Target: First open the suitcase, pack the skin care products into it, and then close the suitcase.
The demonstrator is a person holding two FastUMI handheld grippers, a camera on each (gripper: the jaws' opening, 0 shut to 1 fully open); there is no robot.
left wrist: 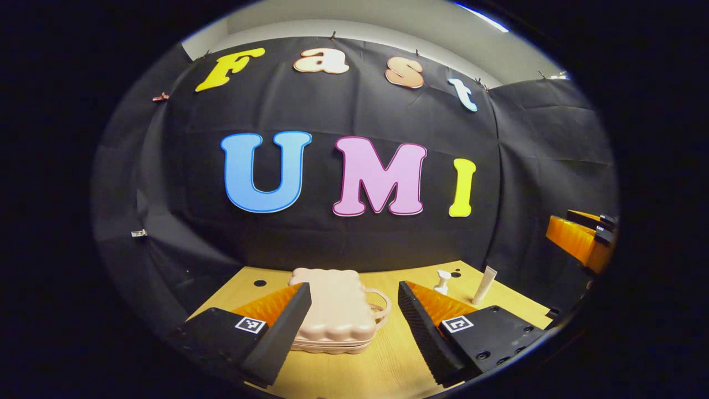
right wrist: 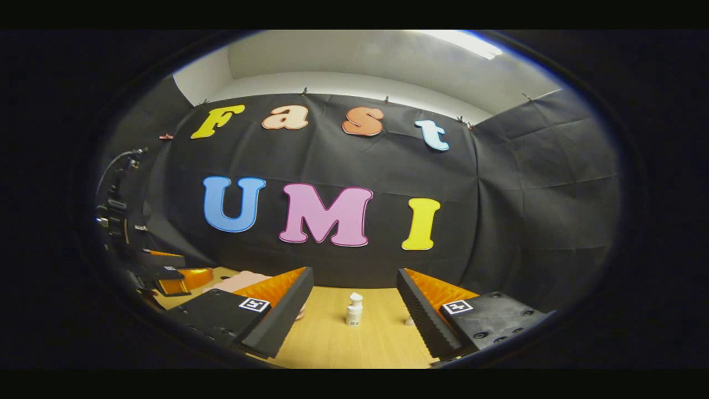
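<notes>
the pink suitcase (left wrist: 332,310) lay flat and closed on the wooden bench (left wrist: 388,366), handle toward the right, just ahead of the left gripper (left wrist: 354,316), whose jaws stood spread wide and held nothing. to its right stood a small white pump bottle (left wrist: 442,281) and a leaning white tube (left wrist: 484,285), apart from the case. the right gripper (right wrist: 354,313) gaped released too, the pump bottle (right wrist: 354,309) upright between its fingers, untouched.

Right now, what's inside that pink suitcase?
Cannot tell: the suitcase lies shut on the table, hiding its inside. A pump bottle and a tube stand outside it.
</notes>
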